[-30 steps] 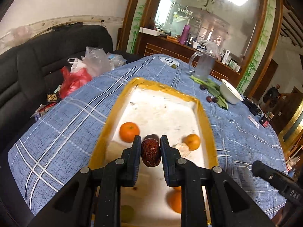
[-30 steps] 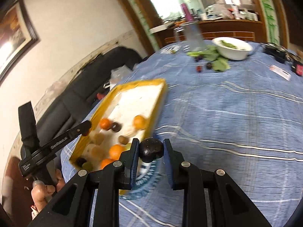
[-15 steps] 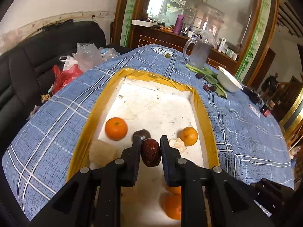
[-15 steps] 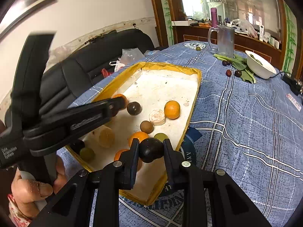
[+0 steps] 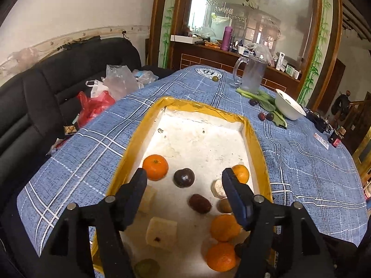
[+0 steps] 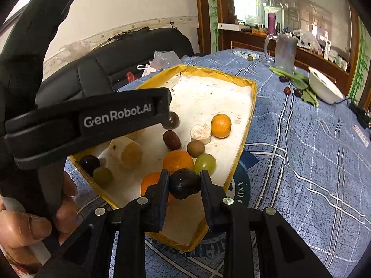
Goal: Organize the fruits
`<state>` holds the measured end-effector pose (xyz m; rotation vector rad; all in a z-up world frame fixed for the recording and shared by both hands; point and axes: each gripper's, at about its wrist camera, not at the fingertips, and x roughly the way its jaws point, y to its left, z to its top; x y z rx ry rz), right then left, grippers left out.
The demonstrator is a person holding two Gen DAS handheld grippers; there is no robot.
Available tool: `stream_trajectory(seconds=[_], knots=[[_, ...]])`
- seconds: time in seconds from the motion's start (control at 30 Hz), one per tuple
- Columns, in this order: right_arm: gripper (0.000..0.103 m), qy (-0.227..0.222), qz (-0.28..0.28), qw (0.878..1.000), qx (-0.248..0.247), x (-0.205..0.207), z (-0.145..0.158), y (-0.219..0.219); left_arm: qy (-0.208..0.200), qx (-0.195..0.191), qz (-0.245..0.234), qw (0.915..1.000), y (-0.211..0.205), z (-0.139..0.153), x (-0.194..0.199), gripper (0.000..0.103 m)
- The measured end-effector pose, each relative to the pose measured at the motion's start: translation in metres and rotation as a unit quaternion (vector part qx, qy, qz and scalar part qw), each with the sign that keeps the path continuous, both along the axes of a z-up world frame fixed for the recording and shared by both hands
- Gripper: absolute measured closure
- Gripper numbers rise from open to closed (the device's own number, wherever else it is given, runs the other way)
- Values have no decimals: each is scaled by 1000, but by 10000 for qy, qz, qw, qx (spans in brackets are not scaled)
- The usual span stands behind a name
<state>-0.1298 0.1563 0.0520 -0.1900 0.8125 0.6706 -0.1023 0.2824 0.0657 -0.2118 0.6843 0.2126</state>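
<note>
While the right gripper (image 6: 184, 184) pinches a dark round fruit (image 6: 184, 183) over the near end of the yellow tray (image 5: 255, 139), it could drop onto the oranges (image 6: 178, 161) below and bounce out. Just ahead, the left gripper (image 5: 184, 186) gapes wide over a red date (image 5: 199, 203). Far off sit more fruits (image 6: 287, 90) beside a white bowl (image 6: 324, 88).

Red date (image 5: 199, 203): wrinkled, lying loose near tray's (image 5: 129, 148) right edge; dark round fruit (image 6: 184, 183): clamped in right gripper (image 6: 183, 180) above near edge
</note>
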Motion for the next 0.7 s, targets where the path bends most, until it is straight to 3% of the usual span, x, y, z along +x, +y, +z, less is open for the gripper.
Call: stream_trajectory(seconds=[0.1, 0.4, 0.7], knots=[[51, -91, 15, 10000, 37, -5, 4, 0, -22, 38, -4, 10000, -1, 3, -4, 33], [50, -230, -63, 9997, 39, -18, 13, -5, -214, 133, 9, 9997, -3, 16, -18, 24], [42, -299, -347, 9989, 99, -28, 20, -20, -454, 267, -50, 9986, -14, 32, -37, 18]])
